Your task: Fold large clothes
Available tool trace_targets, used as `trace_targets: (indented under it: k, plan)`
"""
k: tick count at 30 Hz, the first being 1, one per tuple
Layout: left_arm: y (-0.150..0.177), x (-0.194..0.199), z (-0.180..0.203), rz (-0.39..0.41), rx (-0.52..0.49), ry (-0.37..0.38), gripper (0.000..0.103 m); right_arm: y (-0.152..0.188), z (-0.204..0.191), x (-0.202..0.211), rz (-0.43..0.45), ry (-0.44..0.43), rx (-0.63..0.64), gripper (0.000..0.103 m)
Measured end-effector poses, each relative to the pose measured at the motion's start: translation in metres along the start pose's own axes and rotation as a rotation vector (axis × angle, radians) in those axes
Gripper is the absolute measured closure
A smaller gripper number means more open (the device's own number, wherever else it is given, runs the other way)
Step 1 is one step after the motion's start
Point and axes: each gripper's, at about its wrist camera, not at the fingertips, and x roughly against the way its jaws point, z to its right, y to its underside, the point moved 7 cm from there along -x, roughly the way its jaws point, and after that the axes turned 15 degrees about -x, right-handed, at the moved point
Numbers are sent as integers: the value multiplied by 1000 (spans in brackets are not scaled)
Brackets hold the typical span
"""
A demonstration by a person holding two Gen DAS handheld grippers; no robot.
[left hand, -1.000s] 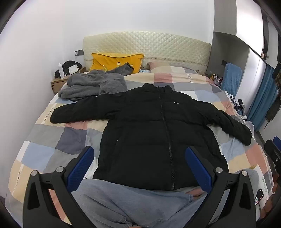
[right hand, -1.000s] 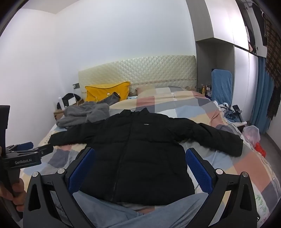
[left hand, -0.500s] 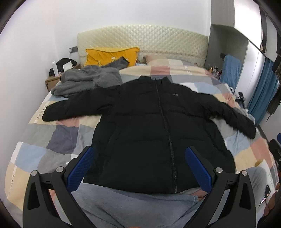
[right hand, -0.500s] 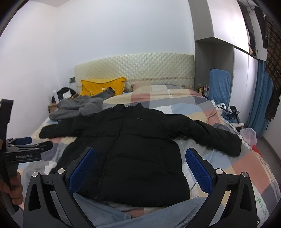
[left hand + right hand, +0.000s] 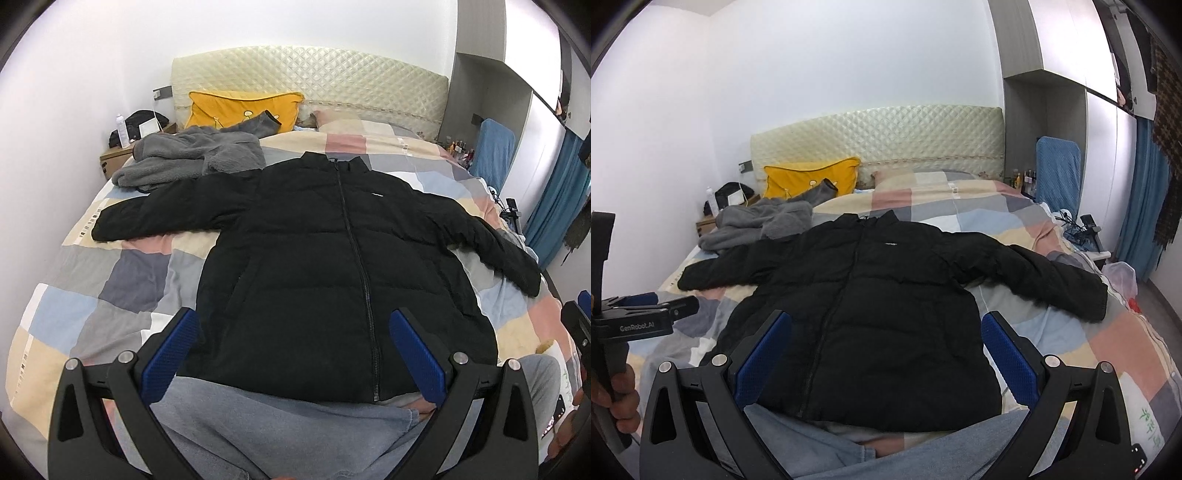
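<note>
Jacket lies flat, zipped, face up on bed, sleeves spread wide, so fold lines are reachable. Left gripper and right gripper hover above hem, both spread wide, empty.

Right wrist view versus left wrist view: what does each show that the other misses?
Only the right wrist view shows the left tongs from the side, gripped by a hand, plus a plastic bag beside the bed. Only the left wrist view shows the jacket's whole zipper down to the hem. Both show the black jacket spread flat, the grey fleece and yellow pillow.
</note>
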Motion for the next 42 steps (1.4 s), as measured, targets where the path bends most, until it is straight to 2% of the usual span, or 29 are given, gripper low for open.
trace_targets:
  k: [26,42]
  plan:
    - [2,5,7,12,-4,22,0,1,3,6,18,7,-5,0]
    - [1,5,6,15,12,20,0,-5,3,-2,-3,-4,-14,0]
